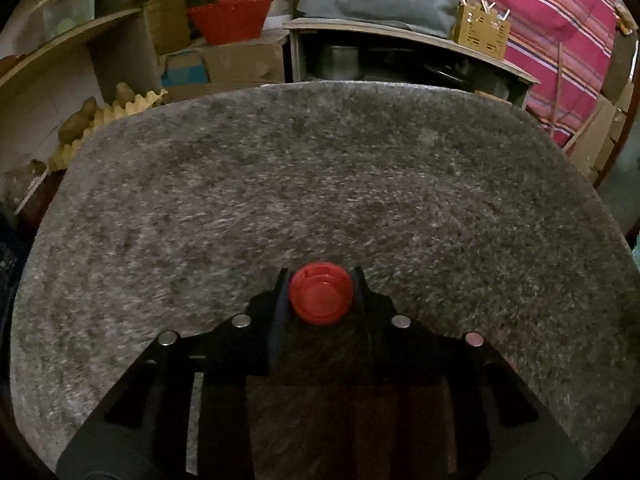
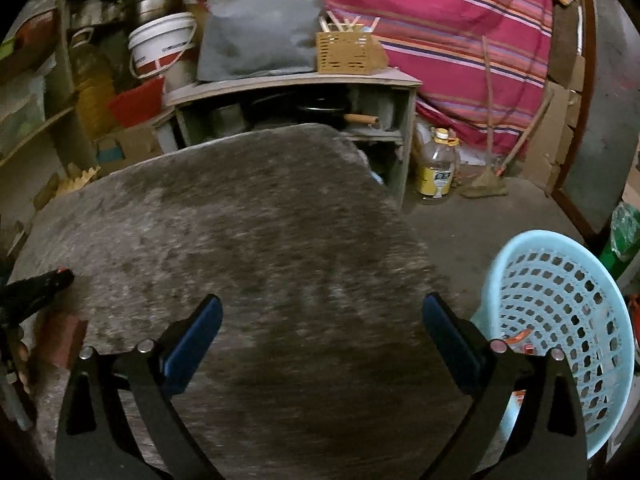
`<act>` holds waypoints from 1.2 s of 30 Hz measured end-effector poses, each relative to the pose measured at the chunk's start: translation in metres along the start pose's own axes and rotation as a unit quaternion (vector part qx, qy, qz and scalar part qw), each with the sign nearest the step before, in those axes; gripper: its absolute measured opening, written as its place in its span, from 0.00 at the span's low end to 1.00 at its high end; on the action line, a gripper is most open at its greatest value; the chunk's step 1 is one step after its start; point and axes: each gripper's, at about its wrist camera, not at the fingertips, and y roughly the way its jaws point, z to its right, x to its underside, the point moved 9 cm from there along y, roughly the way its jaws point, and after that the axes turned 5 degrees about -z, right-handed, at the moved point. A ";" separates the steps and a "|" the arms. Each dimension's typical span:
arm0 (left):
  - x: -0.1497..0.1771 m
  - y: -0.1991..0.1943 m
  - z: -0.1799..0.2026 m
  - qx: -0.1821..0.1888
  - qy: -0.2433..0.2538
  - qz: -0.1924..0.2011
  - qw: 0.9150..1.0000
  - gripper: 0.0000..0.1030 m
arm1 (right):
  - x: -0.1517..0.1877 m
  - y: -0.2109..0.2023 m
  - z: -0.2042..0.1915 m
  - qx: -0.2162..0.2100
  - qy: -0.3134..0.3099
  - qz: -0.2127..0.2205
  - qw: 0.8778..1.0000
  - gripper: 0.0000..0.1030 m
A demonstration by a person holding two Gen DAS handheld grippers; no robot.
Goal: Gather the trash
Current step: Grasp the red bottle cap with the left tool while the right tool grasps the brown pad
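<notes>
Fingers of the left gripper [image 1: 321, 280] are closed on a red cap [image 1: 321, 299], one black tip touching each side of it, just above the grey furry surface [image 1: 320, 168]. Ahead of the cap the surface runs bare to its far edge, with wide bare stretches to left and right as well.

Over the near right part of the same surface, the right gripper [image 2: 322, 312] has its fingers spread wide, blue pads [image 2: 192, 340] facing each other with nothing between them. At the near left edge of this view the black tip of the left gripper shows, with a speck of red at its end.

Just off the surface's right edge stands a pale blue basket [image 2: 560, 320], its rim close beside the right finger; a few orange and red scraps lie in its bottom. Beyond the basket the floor [image 2: 472, 220] is open as far as a bottle [image 2: 436, 164] with a yellow label.

Past the far edge of the surface a low shelf [image 2: 296, 80] stands close, carrying a grey bag [image 2: 260, 28] and a tan box [image 2: 348, 54]. To its left sit a white bucket [image 2: 160, 44] and cardboard boxes; a striped pink cloth [image 2: 440, 12] hangs behind on the right.
</notes>
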 end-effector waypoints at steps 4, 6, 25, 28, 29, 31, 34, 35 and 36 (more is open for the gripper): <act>0.004 -0.027 -0.022 -0.014 -0.011 0.022 1.000 0.28 | 0.006 -0.006 -0.041 -0.028 -0.020 -0.002 0.999 0.95; 0.009 -0.040 -0.037 -0.019 -0.022 0.030 0.999 0.28 | 0.010 -0.010 -0.063 -0.034 -0.036 0.000 0.999 0.95; 0.077 -0.103 -0.170 -0.090 -0.066 0.057 0.992 0.28 | 0.070 -0.008 -0.247 -0.109 -0.084 -0.053 0.989 0.96; 0.074 -0.106 -0.175 -0.096 -0.064 0.064 0.991 0.28 | 0.076 -0.005 -0.260 -0.107 -0.091 -0.059 0.988 0.96; 0.074 -0.106 -0.175 -0.096 -0.065 0.065 0.991 0.28 | 0.078 -0.003 -0.263 -0.103 -0.097 -0.061 0.988 0.96; 0.073 -0.108 -0.176 -0.090 -0.070 0.067 0.991 0.28 | 0.082 0.001 -0.268 -0.087 -0.108 -0.064 0.988 0.96; 0.070 -0.109 -0.180 -0.087 -0.077 0.070 0.991 0.28 | 0.086 0.006 -0.269 -0.081 -0.116 -0.076 0.987 0.96; 0.070 -0.109 -0.181 -0.088 -0.079 0.071 0.990 0.28 | 0.086 0.007 -0.268 -0.082 -0.116 -0.077 0.987 0.95; 0.069 -0.109 -0.182 -0.088 -0.082 0.071 0.990 0.28 | 0.085 0.008 -0.269 -0.083 -0.115 -0.077 0.987 0.93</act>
